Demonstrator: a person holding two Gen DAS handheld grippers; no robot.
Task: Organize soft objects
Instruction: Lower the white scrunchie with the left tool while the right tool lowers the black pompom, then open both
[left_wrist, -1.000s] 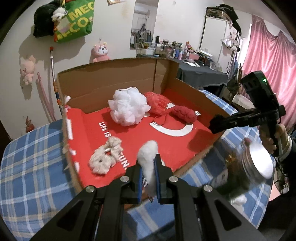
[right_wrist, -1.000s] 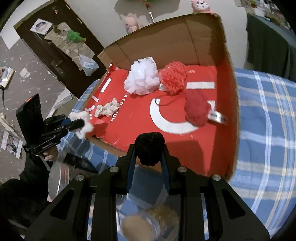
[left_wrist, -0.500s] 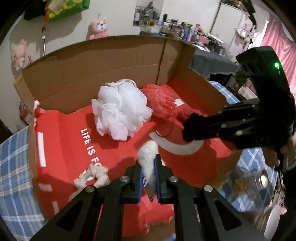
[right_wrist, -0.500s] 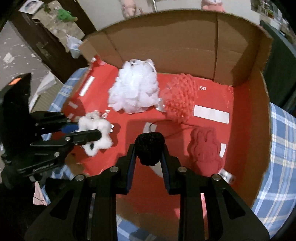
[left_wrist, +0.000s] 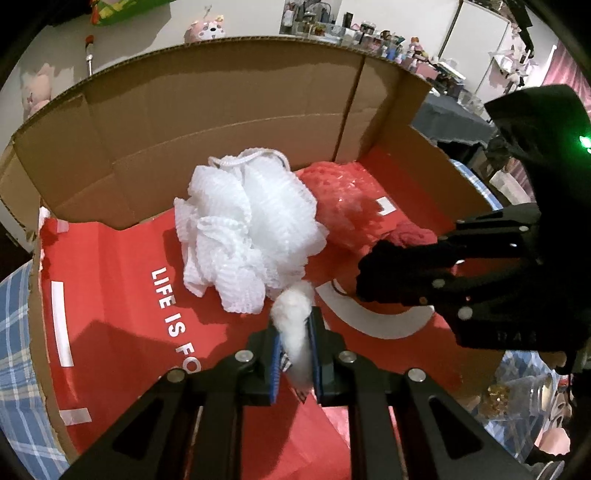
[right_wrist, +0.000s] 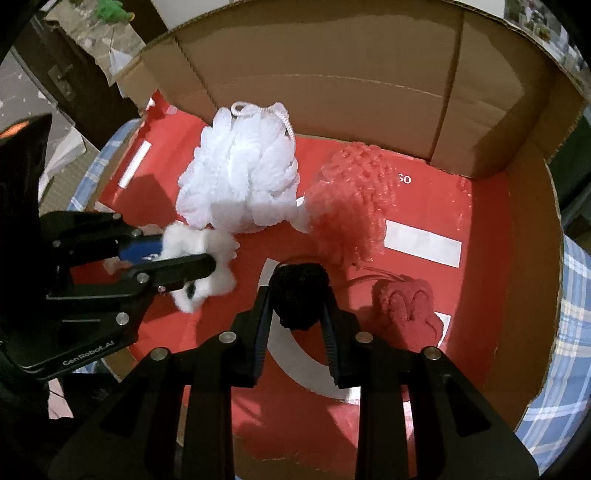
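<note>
Three soft items sit in the cardboard box (right_wrist: 517, 229); your left gripper (left_wrist: 295, 345) clamps the white fluffy toy (left_wrist: 295, 325), right gripper (right_wrist: 297, 295) clamps the black pompom (right_wrist: 299, 295), both unplaced.

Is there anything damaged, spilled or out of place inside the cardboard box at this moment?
Nothing is spilled. Only the cardboard box looks worn: its left rim is torn and ragged, with tape strips on the red lining. The white bath pouf, pink pouf and red plush lie apart and tidy.
</note>
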